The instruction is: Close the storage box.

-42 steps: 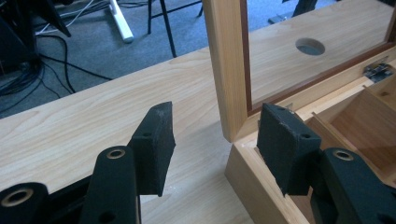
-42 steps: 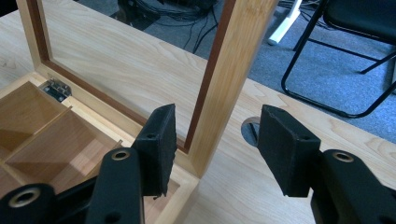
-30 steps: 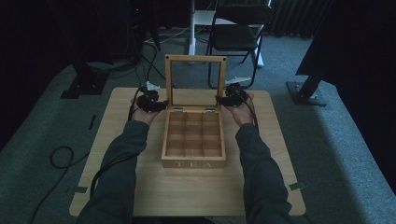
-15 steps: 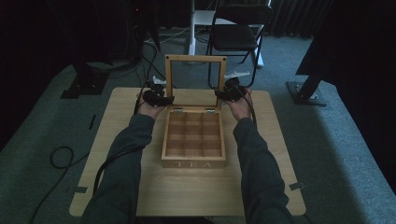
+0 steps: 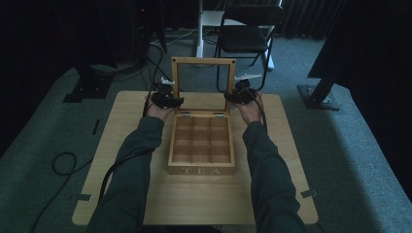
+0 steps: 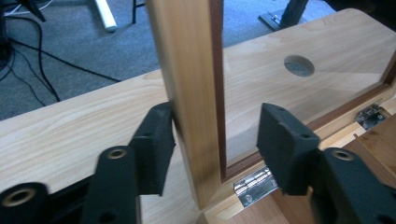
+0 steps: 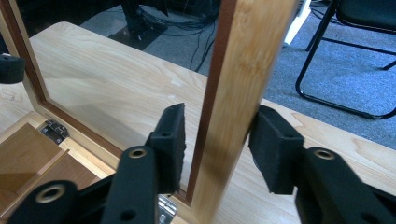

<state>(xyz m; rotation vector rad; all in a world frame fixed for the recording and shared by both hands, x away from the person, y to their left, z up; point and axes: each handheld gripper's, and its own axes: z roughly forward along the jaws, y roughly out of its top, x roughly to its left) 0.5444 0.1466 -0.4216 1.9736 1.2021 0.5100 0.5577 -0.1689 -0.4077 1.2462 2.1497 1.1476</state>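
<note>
— While we stood at the table (image 5: 121,160), where was the tea box (image 5: 201,167)?
— At the frame's centre, its lid (image 5: 204,61) upright at the far edge, above centre.
— And our left gripper (image 6: 212,149)?
— Its jaws had just been closing round the lid's left rail; one pad touched, the other stood clear.
— Our right gripper (image 7: 217,140)?
— Also closing, straddling the right rail; one pad touched it, a small gap remained at the other
</note>
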